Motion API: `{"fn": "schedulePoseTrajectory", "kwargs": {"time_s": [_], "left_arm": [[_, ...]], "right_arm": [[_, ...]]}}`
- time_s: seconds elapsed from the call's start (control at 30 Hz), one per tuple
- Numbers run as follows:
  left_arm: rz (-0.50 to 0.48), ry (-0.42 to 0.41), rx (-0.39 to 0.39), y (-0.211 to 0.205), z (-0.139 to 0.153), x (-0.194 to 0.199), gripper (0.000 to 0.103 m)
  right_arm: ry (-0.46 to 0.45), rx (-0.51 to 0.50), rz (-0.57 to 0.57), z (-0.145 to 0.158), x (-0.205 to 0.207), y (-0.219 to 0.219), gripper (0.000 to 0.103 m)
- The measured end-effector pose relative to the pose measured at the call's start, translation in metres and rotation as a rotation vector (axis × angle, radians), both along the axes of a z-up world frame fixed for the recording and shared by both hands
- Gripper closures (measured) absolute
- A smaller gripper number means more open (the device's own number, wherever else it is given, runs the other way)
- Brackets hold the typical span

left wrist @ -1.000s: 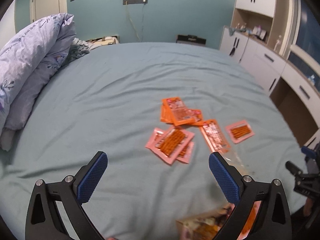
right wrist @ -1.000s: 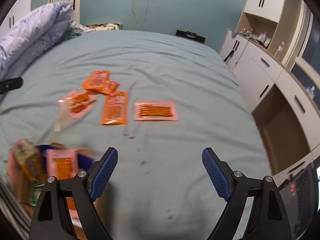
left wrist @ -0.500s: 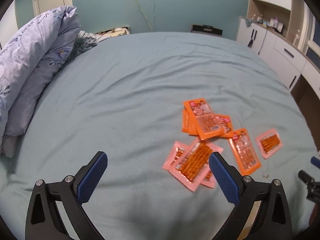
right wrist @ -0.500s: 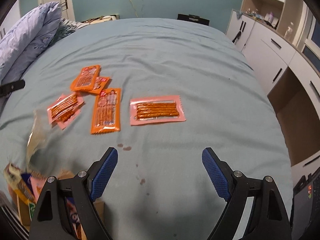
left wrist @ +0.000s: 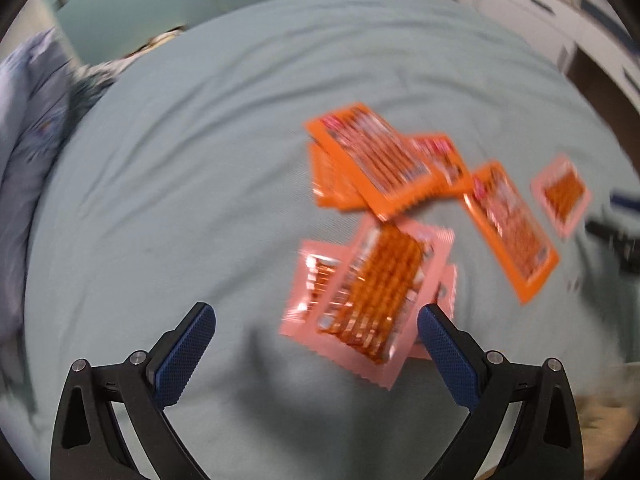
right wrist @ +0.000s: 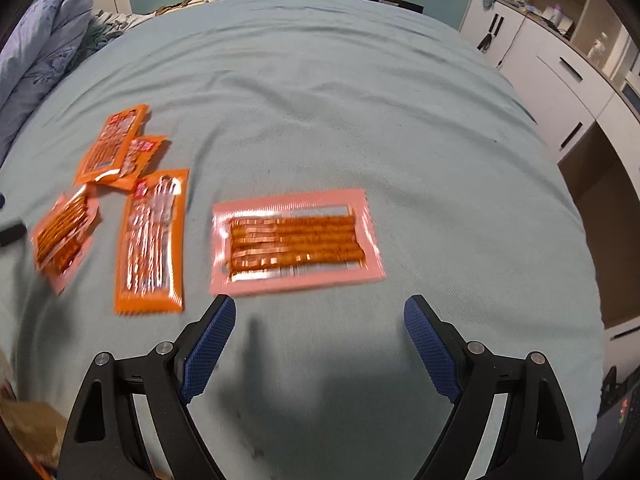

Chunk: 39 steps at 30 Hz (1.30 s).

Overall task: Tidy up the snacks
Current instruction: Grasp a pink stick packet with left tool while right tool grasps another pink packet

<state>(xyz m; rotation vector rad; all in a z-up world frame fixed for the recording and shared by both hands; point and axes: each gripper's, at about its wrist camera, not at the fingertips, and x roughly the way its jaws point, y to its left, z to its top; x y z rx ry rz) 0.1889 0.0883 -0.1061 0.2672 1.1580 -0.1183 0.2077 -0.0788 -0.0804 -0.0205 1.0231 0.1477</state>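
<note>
Both grippers hung over the bed (right wrist: 320, 80), covered in a pale blue sheet. The left gripper (left wrist: 316, 330) had its jaws spread wide and empty, with the blue pads well apart. From its view, a pink snack packet (left wrist: 372, 300) lay on the sheet just ahead, at about 1 o'clock, overlapping another pink packet beneath it; its near right edge sat just beside the right pad (left wrist: 444, 356), though I could not tell if they touched. Beyond, at 12 to 1 o'clock, sat a small heap of orange packets (left wrist: 380, 164), overlapping one another. A single long orange packet (left wrist: 510, 230) lay at 2 o'clock, and a small pink one (left wrist: 562, 196) lay further right. This view was motion-blurred, so printing could not be read. The right gripper (right wrist: 320, 322) was likewise open and held nothing. Directly ahead of it at 12 o'clock lay a wide pink packet of stick snacks (right wrist: 294, 242), flat and crosswise. At 10 o'clock lay the long orange packet, with the heaps further left. A rumpled quilt (right wrist: 36, 52) was bunched at the far left.
</note>
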Motion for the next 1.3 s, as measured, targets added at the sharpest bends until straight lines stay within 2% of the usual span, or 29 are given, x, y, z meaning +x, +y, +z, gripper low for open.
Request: {"fn": "schedulePoseTrajectory", "kwargs": {"time_s": [0.13, 0.2, 0.23, 0.3, 0.37, 0.47, 0.6, 0.7, 0.93, 1.07, 1.1, 1.13, 1.2, 1.3], "left_arm": [[-0.067, 0.025, 0.038, -0.015, -0.020, 0.006, 0.000], [-0.067, 0.052, -0.034, -0.016, -0.025, 0.010, 0.006], [-0.057, 0.084, -0.099, -0.014, -0.027, 0.013, 0.020], [-0.017, 0.096, -0.156, -0.011, -0.024, 0.016, 0.022], [0.004, 0.102, -0.177, -0.012, -0.019, 0.016, 0.055], [0.045, 0.117, -0.245, -0.006, -0.008, 0.016, 0.066], [0.125, 0.104, -0.285, 0.005, 0.011, 0.012, 0.069], [0.165, 0.068, -0.354, 0.017, 0.033, 0.006, 0.069], [0.187, -0.012, -0.416, 0.031, 0.070, -0.005, 0.069], [0.192, -0.020, -0.432, 0.032, 0.073, -0.002, 0.069], [0.190, -0.017, -0.438, 0.032, 0.073, -0.001, 0.069], [0.189, -0.016, -0.439, 0.030, 0.073, 0.000, 0.069], [0.184, -0.017, -0.432, 0.030, 0.074, 0.000, 0.069], [0.185, -0.012, -0.430, 0.029, 0.071, 0.002, 0.069]], "right_arm": [[0.012, 0.040, 0.007, -0.008, 0.011, 0.002, 0.017], [0.013, 0.043, 0.011, -0.010, 0.012, 0.003, 0.017], [0.012, 0.042, 0.013, -0.010, 0.012, 0.004, 0.017], [0.007, 0.039, 0.014, -0.009, 0.011, 0.004, 0.017], [0.003, 0.041, 0.009, -0.008, 0.010, 0.003, 0.017], [0.007, 0.054, 0.000, -0.008, 0.010, -0.002, 0.017], [0.007, 0.062, -0.015, -0.008, 0.012, -0.005, 0.017], [0.005, 0.082, -0.028, -0.006, 0.011, -0.007, 0.017], [-0.007, 0.091, -0.015, -0.011, 0.021, -0.002, 0.017], [0.031, 0.079, 0.027, -0.028, 0.036, 0.011, 0.017], [0.028, 0.056, 0.030, -0.032, 0.038, 0.015, 0.011], [-0.007, 0.017, 0.044, -0.033, 0.039, 0.023, 0.007], [-0.018, -0.007, 0.063, -0.036, 0.043, 0.030, 0.000], [-0.035, 0.000, 0.055, -0.041, 0.054, 0.034, 0.000]]}}
